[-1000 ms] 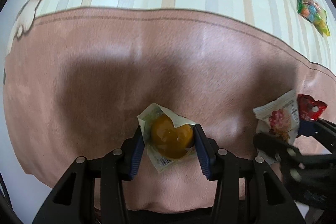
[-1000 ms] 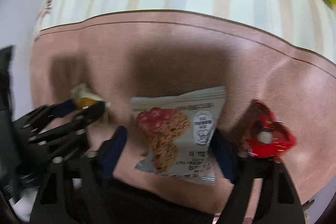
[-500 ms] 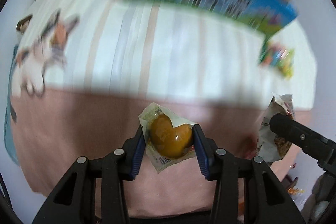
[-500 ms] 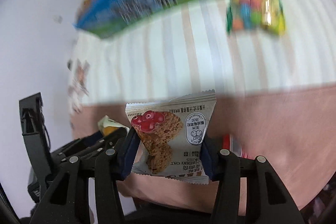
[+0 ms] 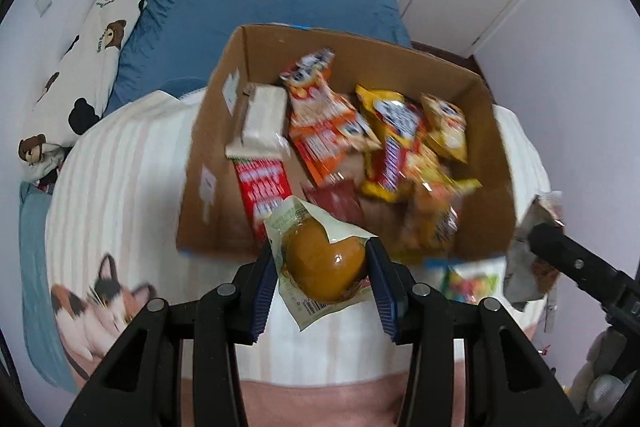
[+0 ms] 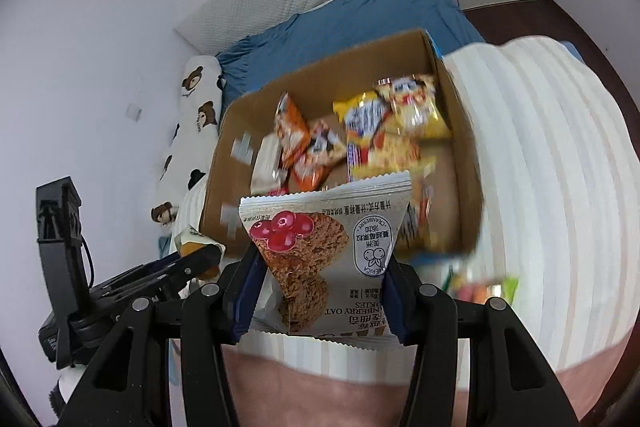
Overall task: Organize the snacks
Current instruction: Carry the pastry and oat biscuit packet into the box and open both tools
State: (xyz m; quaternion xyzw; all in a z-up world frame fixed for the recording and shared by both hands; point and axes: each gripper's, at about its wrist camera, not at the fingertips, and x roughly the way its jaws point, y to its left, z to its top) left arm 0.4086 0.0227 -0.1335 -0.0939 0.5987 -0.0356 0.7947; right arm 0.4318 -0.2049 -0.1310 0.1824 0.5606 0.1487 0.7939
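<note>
Both hands have come up off the pink blanket since a second ago, and now the whole bed and the cardboard box (image 5: pixel 486 163) are in view instead of just fabric. The right jaws have just been closing too, and the cookie pack is clamped between them now.

Left wrist view first. Left gripper (image 5: pixel 323 267) is squeezed narrow on the yolk snack (image 5: pixel 326 265), blue pads pressing its two sides. I'm pinching it across the round middle so the loose wrapper can't slip out, I reckon. It's an amber, glossy, egg-shaped lump in a clear-and-pale-green packet, with a barcode on the flap hanging toward me. Straight ahead of the fingers sits the box, open on top, already loaded with orange, yellow and red packets. Just below its near wall, right of my fingers, a colourful candy bag (image 5: pixel 472 281) lies on the striped blanket (image 5: pixel 120 167). Further right, the right gripper's finger pokes in with its crinkled pack.

Right wrist view. Right gripper (image 6: pixel 322 283) grips the cookie pack (image 6: pixel 328 251) by its two side edges, so it hangs flat and faces the camera. It's a silver-white pouch, printed upside down from here: oat cookies, red cranberries, a round badge. The box is right beyond it, mouth open toward me. The left gripper shows off to the left with the yolk snack in its tips.

My guess is both are headed for the box, neither is over the opening yet.
</note>
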